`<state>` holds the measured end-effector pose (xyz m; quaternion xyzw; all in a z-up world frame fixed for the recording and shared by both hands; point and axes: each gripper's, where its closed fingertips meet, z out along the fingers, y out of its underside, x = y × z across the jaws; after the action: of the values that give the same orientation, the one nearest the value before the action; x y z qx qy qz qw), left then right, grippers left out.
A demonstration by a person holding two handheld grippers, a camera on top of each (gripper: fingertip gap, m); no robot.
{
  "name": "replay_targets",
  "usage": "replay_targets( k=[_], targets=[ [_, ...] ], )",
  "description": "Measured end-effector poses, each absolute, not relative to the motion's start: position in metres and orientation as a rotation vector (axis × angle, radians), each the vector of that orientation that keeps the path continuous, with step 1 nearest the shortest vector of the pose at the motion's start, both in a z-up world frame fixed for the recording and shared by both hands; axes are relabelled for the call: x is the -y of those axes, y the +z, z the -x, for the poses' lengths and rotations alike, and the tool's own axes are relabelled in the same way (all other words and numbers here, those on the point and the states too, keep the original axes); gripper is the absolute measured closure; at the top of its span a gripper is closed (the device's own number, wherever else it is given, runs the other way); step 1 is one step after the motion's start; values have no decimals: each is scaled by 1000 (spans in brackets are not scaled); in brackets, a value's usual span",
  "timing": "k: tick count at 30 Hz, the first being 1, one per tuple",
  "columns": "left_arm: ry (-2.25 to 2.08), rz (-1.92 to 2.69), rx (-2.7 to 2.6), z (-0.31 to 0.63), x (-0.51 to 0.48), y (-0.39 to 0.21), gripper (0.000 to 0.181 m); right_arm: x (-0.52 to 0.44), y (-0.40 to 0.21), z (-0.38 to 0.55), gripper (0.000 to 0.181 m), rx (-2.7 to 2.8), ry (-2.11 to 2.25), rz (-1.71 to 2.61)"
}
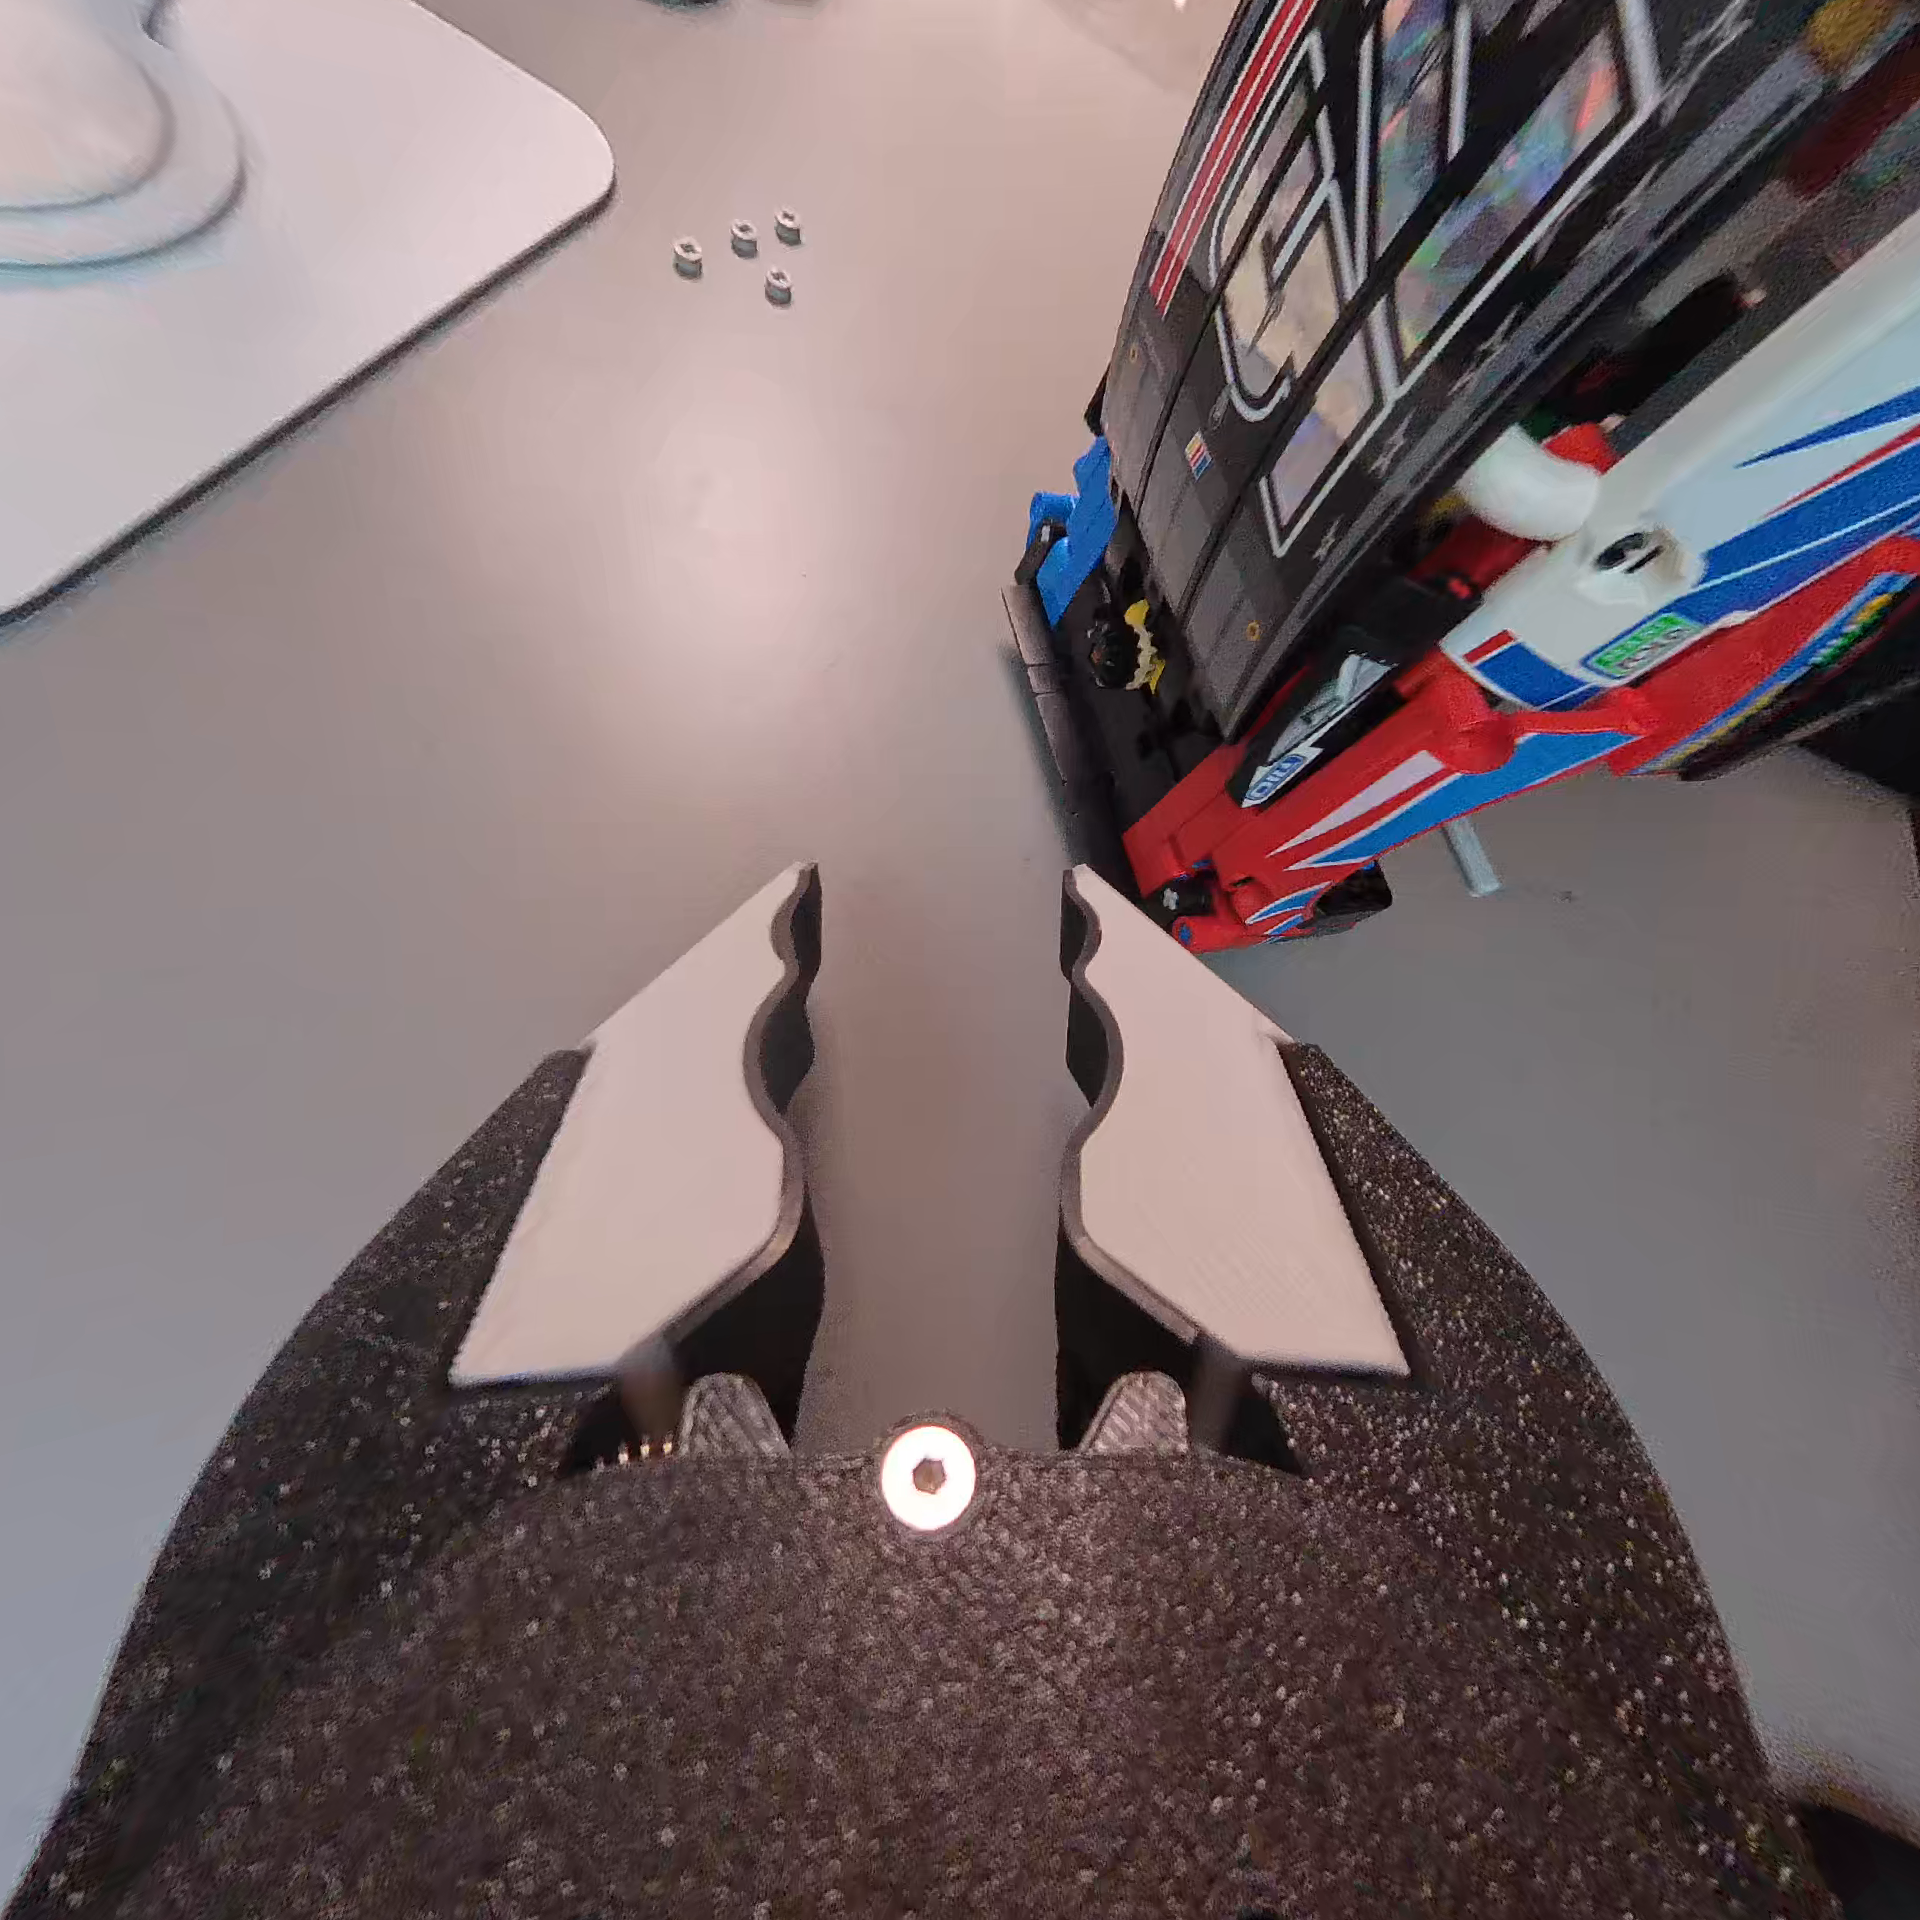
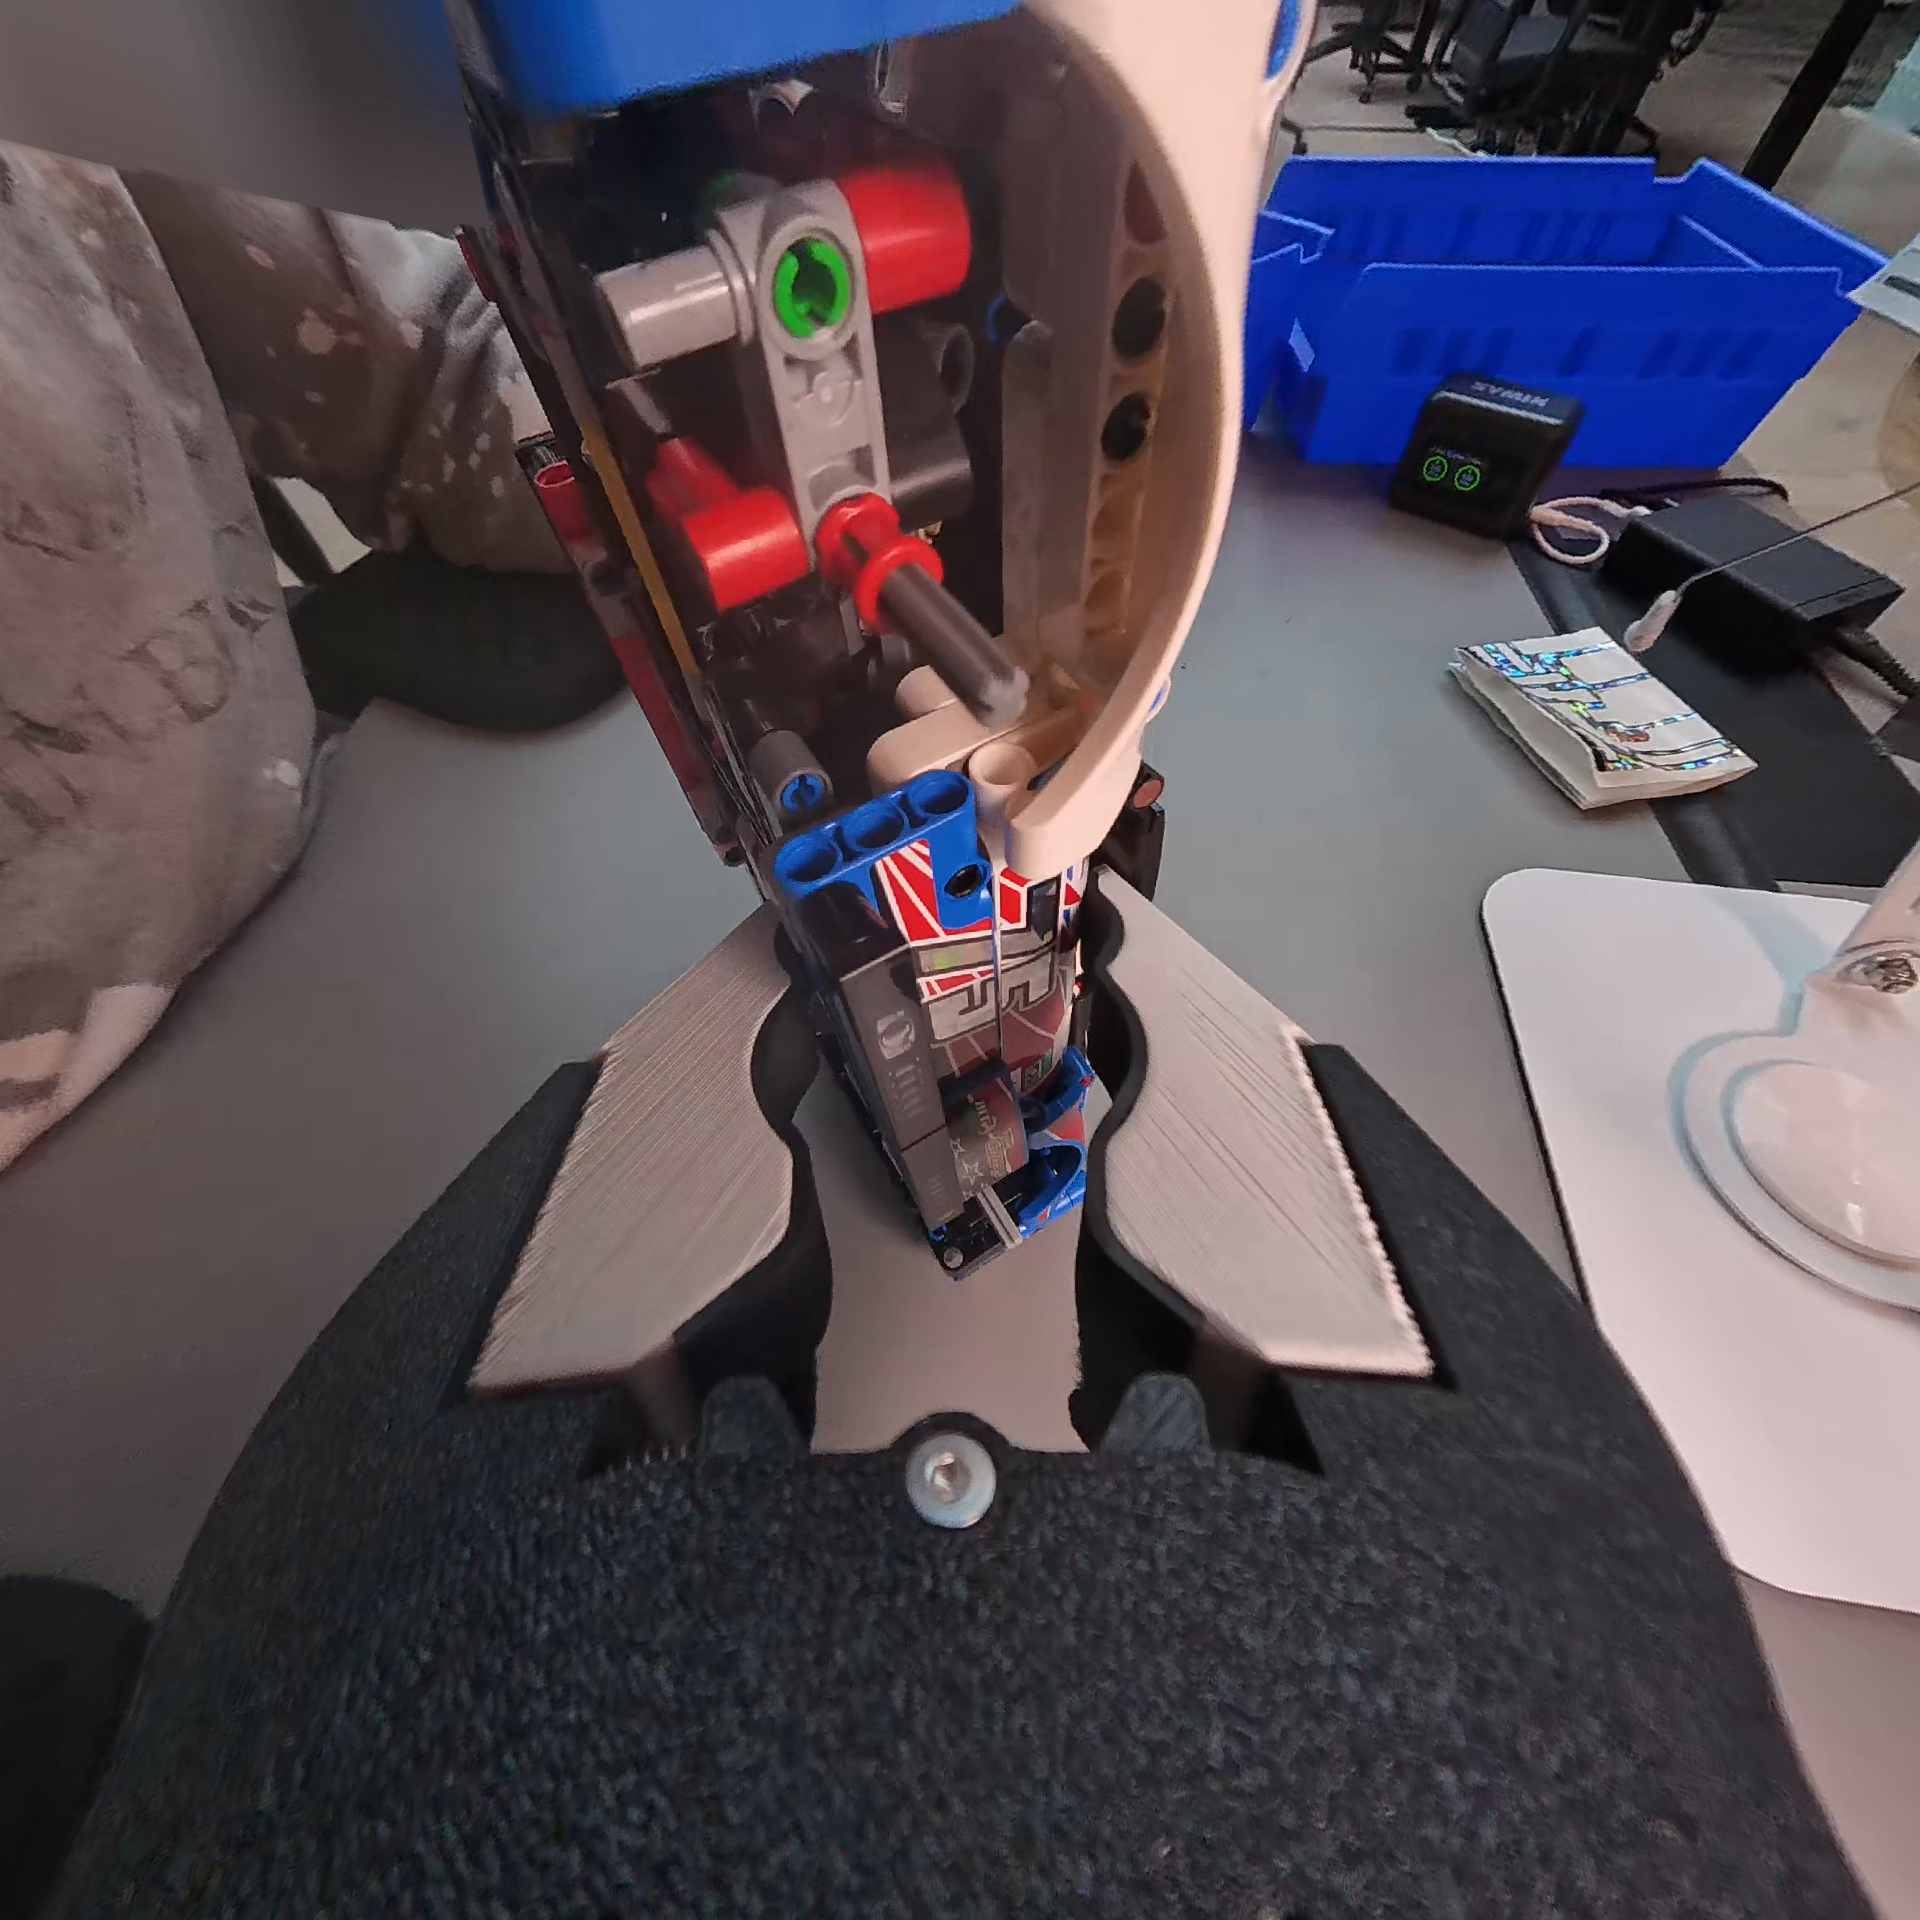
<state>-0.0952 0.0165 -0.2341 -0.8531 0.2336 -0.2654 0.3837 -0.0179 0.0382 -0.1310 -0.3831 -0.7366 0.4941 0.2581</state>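
A brick-built toy race car, black, red, blue and white, is tipped on its side at the right of the grey table. My left gripper is open and empty, low over the table just left of the car's red nose. In the right wrist view my right gripper is shut on one end of the car, which rises away from the fingers. Its underside shows, with a grey axle and a white wheel arch.
Several small metal nuts lie on the table ahead of the left gripper. A white mat lies at far left, also in the right wrist view. A blue bin, small black device, folded sticker sheet and person's sleeve surround the car. The tips of one gripper are about 15 cm away from the tips of the other.
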Motion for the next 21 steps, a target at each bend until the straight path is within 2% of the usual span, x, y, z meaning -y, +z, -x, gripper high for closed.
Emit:
replay_targets(
  k=[12,15,19,21],
  targets=[
    [-467,2200,-897,63,-29,-259,139,-29,-129,4,132,1885,1321,1025],
    [-353,2145,-978,60,-26,-259,148,-27,-129,3,132,1868,1321,1021],
    [-322,2144,-909,71,-33,-255,141,-26,-128,0,133,1846,1314,1012],
    [-462,2113,-826,69,-34,-242,141,-25,-128,-2,133,1841,1309,1007]
  ],
)
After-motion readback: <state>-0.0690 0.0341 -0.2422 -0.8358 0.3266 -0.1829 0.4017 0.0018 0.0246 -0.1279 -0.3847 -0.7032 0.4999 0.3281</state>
